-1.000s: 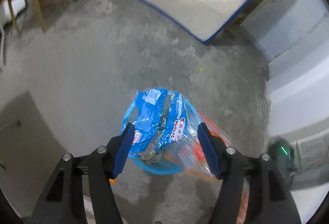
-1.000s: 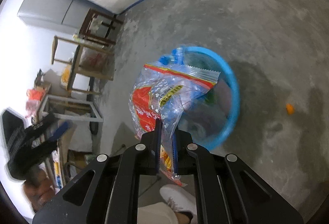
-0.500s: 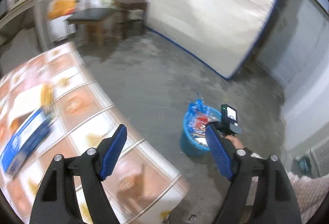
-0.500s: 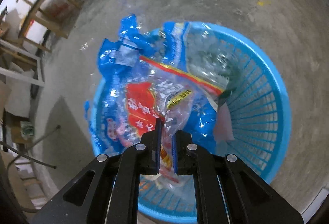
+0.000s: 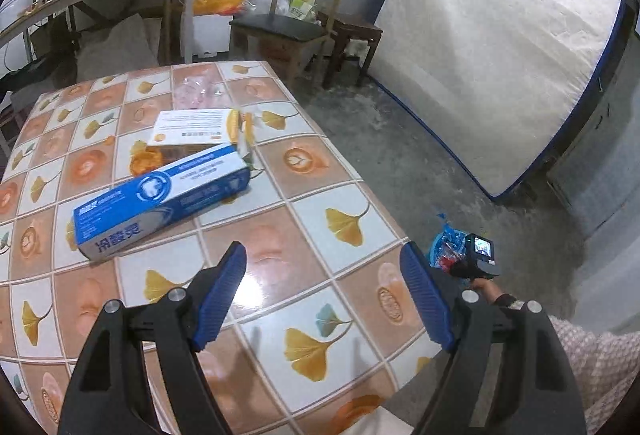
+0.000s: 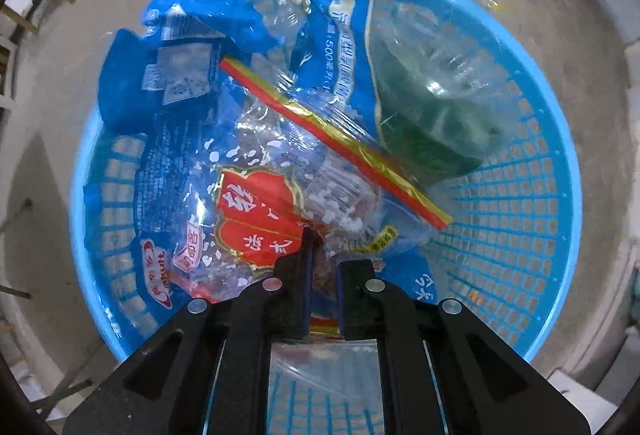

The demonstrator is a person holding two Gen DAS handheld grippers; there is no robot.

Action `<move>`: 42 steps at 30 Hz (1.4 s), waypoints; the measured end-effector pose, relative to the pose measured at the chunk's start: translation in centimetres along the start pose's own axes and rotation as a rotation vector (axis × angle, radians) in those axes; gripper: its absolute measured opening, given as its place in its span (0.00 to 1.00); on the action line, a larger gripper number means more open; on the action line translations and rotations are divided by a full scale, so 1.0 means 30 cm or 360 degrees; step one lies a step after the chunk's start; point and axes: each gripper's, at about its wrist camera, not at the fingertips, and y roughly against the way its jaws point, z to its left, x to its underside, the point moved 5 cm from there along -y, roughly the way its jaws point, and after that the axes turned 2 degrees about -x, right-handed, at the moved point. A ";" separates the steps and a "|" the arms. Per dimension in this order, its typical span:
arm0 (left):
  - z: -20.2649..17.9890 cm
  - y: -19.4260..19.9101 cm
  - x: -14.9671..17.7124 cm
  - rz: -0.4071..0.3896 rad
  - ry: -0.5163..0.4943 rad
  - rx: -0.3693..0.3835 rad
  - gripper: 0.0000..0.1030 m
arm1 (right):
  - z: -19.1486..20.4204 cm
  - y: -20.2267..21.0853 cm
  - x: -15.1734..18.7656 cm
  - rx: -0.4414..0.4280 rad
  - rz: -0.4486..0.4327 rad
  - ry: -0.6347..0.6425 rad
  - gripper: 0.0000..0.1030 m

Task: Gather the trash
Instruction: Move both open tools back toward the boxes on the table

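the right gripper (image 6: 322,267) pinches a clear red-printed bag (image 6: 272,211) inside the blue basket (image 6: 532,219), not yet released. the left gripper (image 5: 324,299), jaws just widened and empty, hovers near the toothpaste box (image 5: 160,201), uncollected on the table (image 5: 304,219) beside the basket.

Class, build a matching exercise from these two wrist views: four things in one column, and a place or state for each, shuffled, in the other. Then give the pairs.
Things
1. blue toothpaste box
2. red and clear bag
3. blue basket
4. left gripper

Places or states
A. on the concrete floor
B. jaws open, nothing between them
C. lying on the tiled table
D. pinched in the right gripper

Pairs: 1-C, 2-D, 3-A, 4-B
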 end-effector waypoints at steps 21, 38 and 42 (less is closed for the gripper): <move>0.144 0.040 0.041 -0.0020 0.0120 -0.0019 0.79 | 0.019 0.111 0.081 -0.0061 -0.0168 0.0031 0.59; 0.240 0.211 0.119 -0.0191 0.0226 -0.0095 0.87 | -0.104 0.553 0.316 -0.0372 -0.0517 -0.0105 0.66; 0.281 0.247 0.142 -0.0219 0.0256 -0.0135 0.88 | -0.112 0.744 0.363 -0.0459 -0.0672 -0.0067 0.73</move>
